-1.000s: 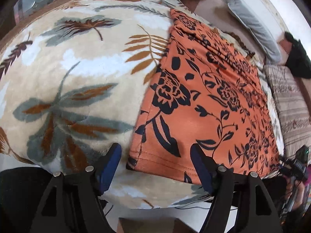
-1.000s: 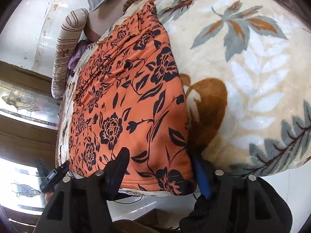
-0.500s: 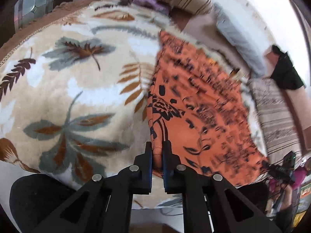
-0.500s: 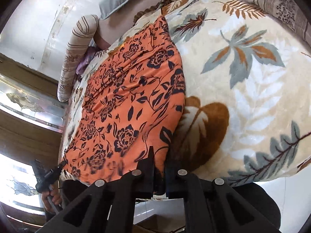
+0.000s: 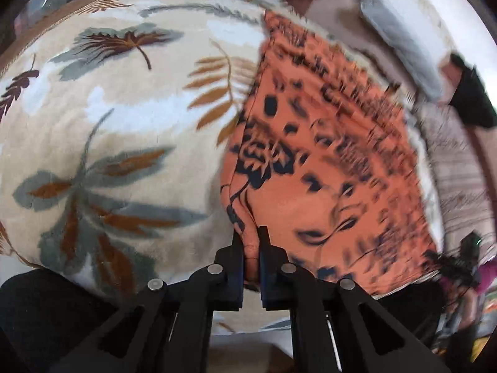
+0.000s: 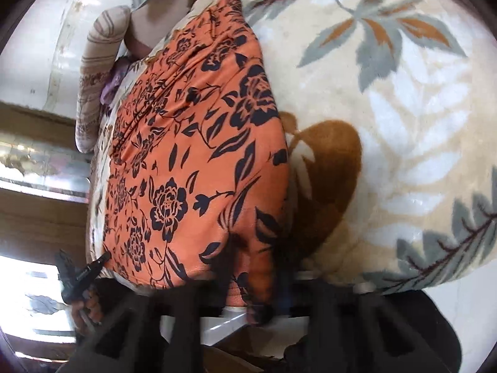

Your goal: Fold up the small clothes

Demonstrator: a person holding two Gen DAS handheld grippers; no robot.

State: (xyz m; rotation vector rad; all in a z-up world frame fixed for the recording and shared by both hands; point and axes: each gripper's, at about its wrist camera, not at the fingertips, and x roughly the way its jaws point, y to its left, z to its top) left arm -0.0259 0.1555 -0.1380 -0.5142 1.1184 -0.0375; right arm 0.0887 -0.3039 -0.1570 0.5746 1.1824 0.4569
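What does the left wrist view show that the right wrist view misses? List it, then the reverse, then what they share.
Only the left wrist view: a dark object at the far right edge and a brown border on the blanket. Only the right wrist view: a large brown leaf patch beside the garment and a hand holding the other tongs. Both: the orange floral garment on the leaf-print blanket, its near hem pinched by tongs, and a striped bolster.

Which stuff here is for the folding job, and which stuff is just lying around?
For the job:
- orange flowered garment
- left gripper, shut on its near hem
- right gripper, blurred, shut on the hem too

Just lying about:
- leaf-patterned blanket under the garment
- striped pillow
- grey pillow
- purple cloth by the striped pillow
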